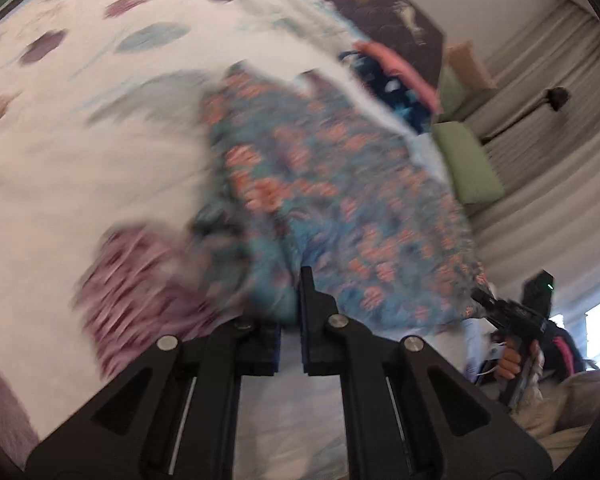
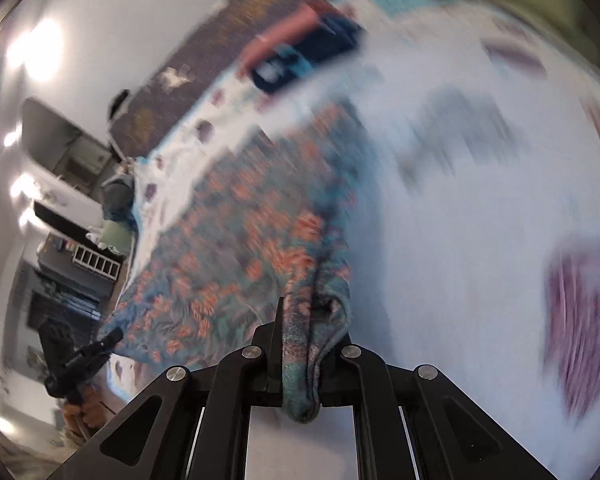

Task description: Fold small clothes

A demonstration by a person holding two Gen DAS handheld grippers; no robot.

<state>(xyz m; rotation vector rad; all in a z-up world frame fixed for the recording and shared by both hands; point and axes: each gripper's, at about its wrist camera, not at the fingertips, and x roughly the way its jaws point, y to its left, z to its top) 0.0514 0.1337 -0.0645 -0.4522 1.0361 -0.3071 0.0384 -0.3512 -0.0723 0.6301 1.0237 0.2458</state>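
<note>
Left wrist view, bed: bedsheet (image 1: 80,152), white soft cloth printed with purple and teal leaf shapes; blurred; no writing can be read in either view.
Garment: floral cloth (image 1: 340,200), thin and limp, teal-blue with orange-pink blooms; it lies spread on the sheet towards the bed's far edge, with its near corners lifted by the two tongs.
Folded stack: dark blue and pink clothes (image 1: 396,80), flat rectangles at the bed's far edge beyond the garment.
Pillows: green cushions (image 1: 466,160), smooth and squarish, off the bed's corner against pleated curtains.
Left tongs: left gripper (image 1: 290,304), black fingers with blue pads, closed to a narrow gap and pinching a bunched fold of the garment.
Right tongs: right gripper (image 2: 300,320), black, clamped on a gathered corner of the garment that hangs down between its fingers.
Hand: fingers (image 1: 512,360) wrapped round the right tongs' handle.
</note>
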